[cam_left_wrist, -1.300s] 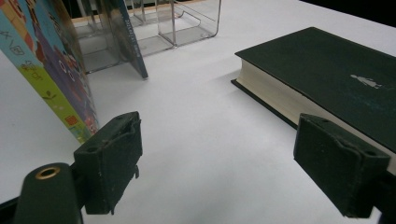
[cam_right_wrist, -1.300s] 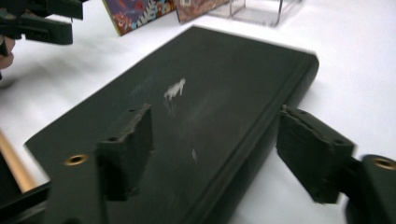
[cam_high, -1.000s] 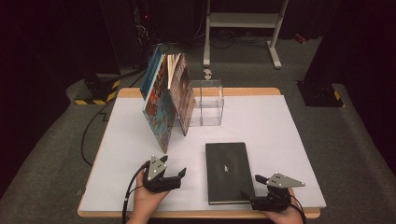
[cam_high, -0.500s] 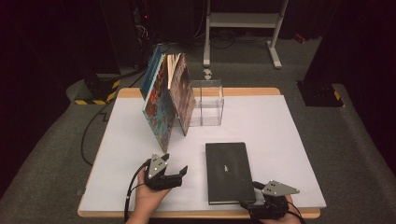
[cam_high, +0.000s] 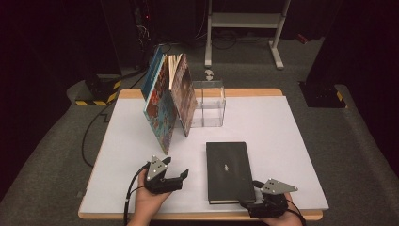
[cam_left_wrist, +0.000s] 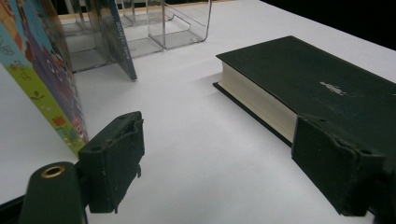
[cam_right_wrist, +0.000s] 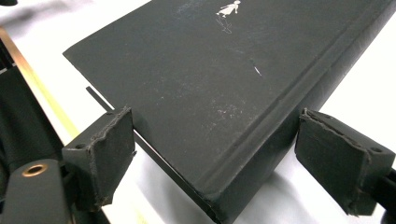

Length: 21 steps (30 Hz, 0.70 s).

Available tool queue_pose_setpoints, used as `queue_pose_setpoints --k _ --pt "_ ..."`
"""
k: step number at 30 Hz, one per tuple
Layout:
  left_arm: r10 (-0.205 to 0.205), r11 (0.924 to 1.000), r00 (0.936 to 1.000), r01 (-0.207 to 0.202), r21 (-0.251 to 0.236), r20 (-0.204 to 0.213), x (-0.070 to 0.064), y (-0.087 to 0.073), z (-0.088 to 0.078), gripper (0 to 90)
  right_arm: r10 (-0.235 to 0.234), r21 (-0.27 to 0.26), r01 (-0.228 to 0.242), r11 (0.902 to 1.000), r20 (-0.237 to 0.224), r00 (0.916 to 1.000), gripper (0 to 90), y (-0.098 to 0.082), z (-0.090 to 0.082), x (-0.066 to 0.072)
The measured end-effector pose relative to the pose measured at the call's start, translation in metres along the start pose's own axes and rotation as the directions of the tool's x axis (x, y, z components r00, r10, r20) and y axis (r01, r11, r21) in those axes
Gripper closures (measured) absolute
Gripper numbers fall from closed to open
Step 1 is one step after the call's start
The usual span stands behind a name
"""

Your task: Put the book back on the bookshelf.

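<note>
While the black hardcover book (cam_high: 229, 170) lies flat, the right gripper (cam_right_wrist: 219, 154) straddles its corner (seemingly untouched), jaws apart; the left gripper (cam_high: 181, 175) gapes too.

The room is dark, with black walls beyond the lit work area. A white table (cam_high: 282, 141) with a light wooden edge (cam_high: 197, 216) stands on grey carpet (cam_high: 357, 155). Behind it, a pale metal stand (cam_high: 244, 21) with two legs rests on the floor. At the left, a dark block with yellow and black hazard stripes (cam_high: 96, 94) sits on the carpet, and a black cable (cam_high: 91, 136) runs across the floor toward the table. Light falls from above onto the tabletop, leaving the far corners in shadow
</note>
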<state>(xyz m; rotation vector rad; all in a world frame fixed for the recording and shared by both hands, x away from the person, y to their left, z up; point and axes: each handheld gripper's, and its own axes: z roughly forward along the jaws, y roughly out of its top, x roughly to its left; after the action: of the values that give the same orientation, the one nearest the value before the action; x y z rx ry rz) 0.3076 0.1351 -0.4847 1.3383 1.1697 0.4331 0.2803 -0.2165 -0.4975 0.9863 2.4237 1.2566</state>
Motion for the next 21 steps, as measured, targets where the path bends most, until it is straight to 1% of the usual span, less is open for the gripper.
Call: queue_pose_setpoints --k 2,5,8,11,13,15,17,19,21 --pt "-0.011 0.9999 0.9999 0.011 -0.002 0.002 0.001 0.001 -0.002 17.2 0.001 0.002 -0.001 1.0000 0.000 1.0000 12.0 0.003 0.003 -0.002" --pt "-0.003 1.0000 1.0000 0.003 0.001 -0.002 0.003 0.000 -0.003 17.6 0.003 0.011 -0.003 0.9999 0.005 1.0000 12.0 0.010 0.010 -0.003" --pt "0.006 1.0000 0.9999 -0.006 0.000 0.013 0.002 0.000 -0.005 17.5 -0.007 0.018 0.006 0.9998 0.011 0.9999 11.9 0.016 0.017 -0.004" --pt "0.009 0.9997 0.9997 -0.008 -0.022 0.023 0.001 0.001 -0.007 18.1 -0.003 0.019 0.003 0.9998 0.012 0.9999 11.9 0.021 0.023 -0.006" --pt "-0.007 0.9997 0.9993 0.008 -0.023 0.037 0.001 0.002 -0.007 18.1 -0.001 0.018 0.001 0.9998 0.010 0.9999 11.9 0.024 0.026 -0.008" --pt "-0.006 0.9998 0.9991 0.007 -0.018 0.041 0.000 0.002 -0.006 18.9 0.003 0.014 -0.003 0.9999 0.013 0.9999 11.9 0.025 0.028 -0.008" --pt "-0.009 0.9998 0.9981 0.010 -0.019 0.061 -0.002 0.002 -0.005 20.9 0.010 0.009 -0.010 0.9999 0.012 0.9999 13.6 0.025 0.027 -0.008" --pt "-0.014 0.9998 0.9973 0.015 -0.014 0.072 -0.004 0.002 -0.003 21.4 0.017 -0.016 -0.017 0.9997 0.012 0.9998 19.6 0.024 0.022 -0.008" --pt "-0.017 0.9998 0.9973 0.017 -0.001 0.071 -0.008 0.002 0.003 19.9 0.039 -0.050 -0.038 0.9980 0.012 0.9992 20.1 0.026 0.015 -0.010"
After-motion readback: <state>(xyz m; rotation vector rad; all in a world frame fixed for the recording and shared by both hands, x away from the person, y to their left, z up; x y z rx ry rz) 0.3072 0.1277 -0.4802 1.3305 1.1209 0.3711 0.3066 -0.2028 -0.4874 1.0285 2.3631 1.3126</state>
